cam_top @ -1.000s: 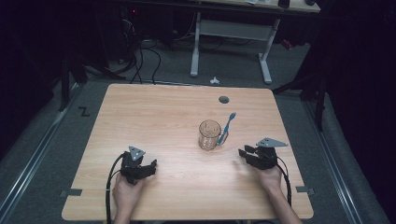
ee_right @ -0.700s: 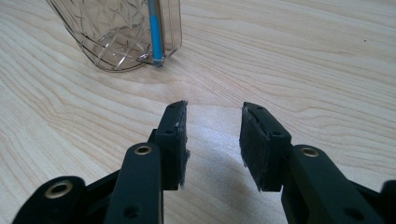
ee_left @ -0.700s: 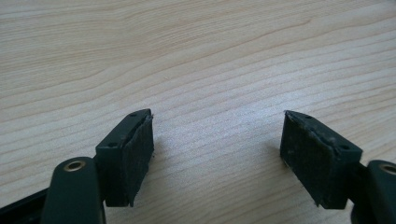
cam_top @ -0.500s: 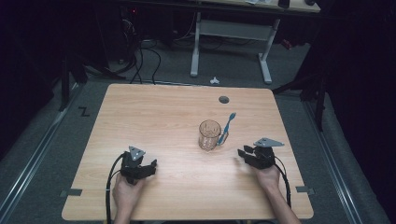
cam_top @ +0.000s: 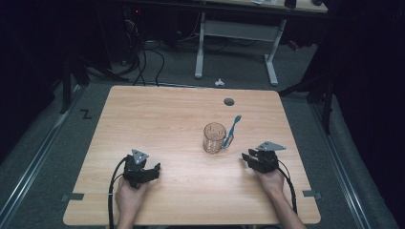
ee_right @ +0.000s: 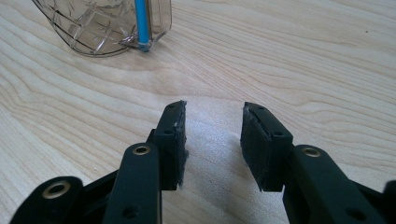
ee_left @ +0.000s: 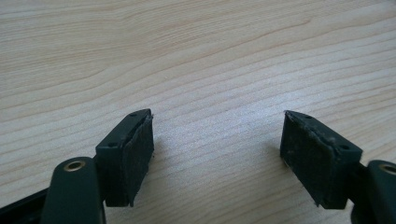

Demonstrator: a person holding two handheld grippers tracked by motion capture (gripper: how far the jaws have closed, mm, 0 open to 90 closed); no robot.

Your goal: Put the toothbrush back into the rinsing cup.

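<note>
Clear ribbed plastic cup [cam_top: 214, 137] upright mid-worktop [cam_top: 157, 119], blue toothbrush [cam_top: 232, 130] leaning out. Probably light, slippery, tippy: best pinched at the handle. Left hand-held gripper [cam_top: 152, 172] and right hand-held gripper [cam_top: 248, 159] agape, empty.

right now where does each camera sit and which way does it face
High view: above the person's side, looking forward and down at the light wooden table; both hands and grippers show.
Left gripper view: rides the left gripper, facing bare wood; jaws apart.
Right gripper view: rides the right gripper, facing the clear ribbed plastic cup.
High and right views share the cup and blue toothbrush.
</note>
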